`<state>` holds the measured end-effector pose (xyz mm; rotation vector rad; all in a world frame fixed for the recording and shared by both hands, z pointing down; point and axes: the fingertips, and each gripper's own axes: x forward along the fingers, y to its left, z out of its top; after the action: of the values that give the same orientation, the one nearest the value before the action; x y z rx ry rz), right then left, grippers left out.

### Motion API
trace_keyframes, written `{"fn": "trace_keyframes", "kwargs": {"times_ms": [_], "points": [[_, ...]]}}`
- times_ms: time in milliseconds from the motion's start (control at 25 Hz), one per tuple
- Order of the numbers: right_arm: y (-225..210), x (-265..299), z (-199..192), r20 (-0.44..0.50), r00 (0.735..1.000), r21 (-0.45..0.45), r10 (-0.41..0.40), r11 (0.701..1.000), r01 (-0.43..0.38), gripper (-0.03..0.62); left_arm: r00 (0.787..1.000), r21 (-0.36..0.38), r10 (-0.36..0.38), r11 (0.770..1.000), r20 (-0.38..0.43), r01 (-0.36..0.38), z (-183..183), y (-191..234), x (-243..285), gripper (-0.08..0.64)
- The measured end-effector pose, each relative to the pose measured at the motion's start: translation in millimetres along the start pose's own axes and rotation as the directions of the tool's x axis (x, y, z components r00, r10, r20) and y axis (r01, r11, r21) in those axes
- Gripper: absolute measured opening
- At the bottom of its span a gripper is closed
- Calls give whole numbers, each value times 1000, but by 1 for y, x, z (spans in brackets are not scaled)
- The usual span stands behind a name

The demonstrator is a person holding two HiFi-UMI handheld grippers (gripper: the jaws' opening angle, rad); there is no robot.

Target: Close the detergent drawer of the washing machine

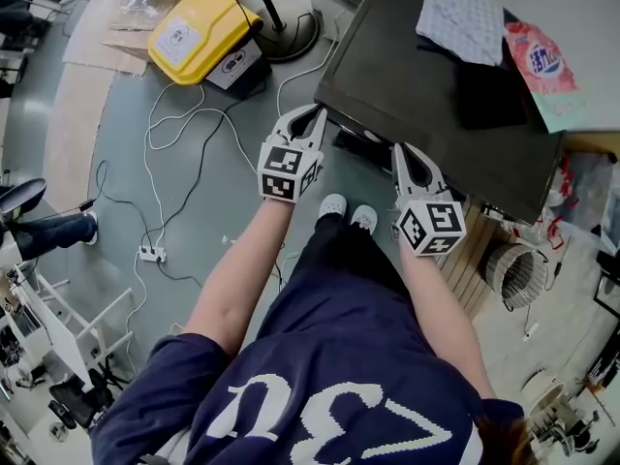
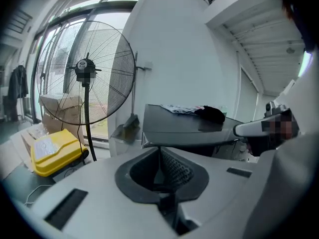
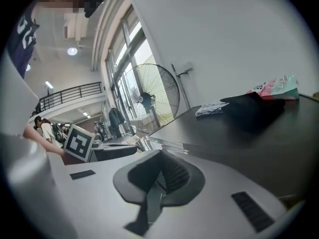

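Left gripper (image 1: 312,114): white moulded shell with a marker cube at its back. In its own view the dark ribbed pads meet at the tip with nothing between them, so it is closed and empty.
Right gripper (image 1: 402,149): same build, jaws together in its own view, holding nothing. The left gripper view catches one of its white jaws at the right edge.
Washing machine (image 1: 407,66): dark, flat, matt top. The head view looks down on it, and both gripper views see it edge-on as a thin slab. The front face is hidden under the top in the head view.
Detergent drawer (image 1: 354,146): a dark part juts out from under the top's near edge, between the two gripper tips. Only the head view shows it, and its outline is hard to make out.
Fan (image 2: 85,73): round wire cage on a thin black pole, seen whole in the left gripper view. The head view shows only its round base.
Yellow case (image 1: 199,32): glossy and rounded with a white label, on the floor beside the fan's base.
Cloth (image 1: 470,17): pale and waffle-textured, lying on the top and cut off by the frame's edge.
Packet (image 1: 542,66): pink and teal, at the top's right side. Its print is too blurred to read.
Power strip (image 1: 150,254): small and white, on the grey floor among loose cables.
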<state>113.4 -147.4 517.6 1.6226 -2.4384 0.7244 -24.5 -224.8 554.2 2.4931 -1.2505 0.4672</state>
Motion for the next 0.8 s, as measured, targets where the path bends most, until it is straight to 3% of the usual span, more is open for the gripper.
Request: {"fn": "trace_keyframes", "kwargs": {"times_ms": [480,800], "points": [[3,-29,41,71,997,-169,41,985,-29,15,991,79,-40,996,126,31,63,-29,-29,20],[25,-53,92,168,980,-215,104,974,-66,15,979,69,-10,998,204,-4,109,-39,-74,20]]}}
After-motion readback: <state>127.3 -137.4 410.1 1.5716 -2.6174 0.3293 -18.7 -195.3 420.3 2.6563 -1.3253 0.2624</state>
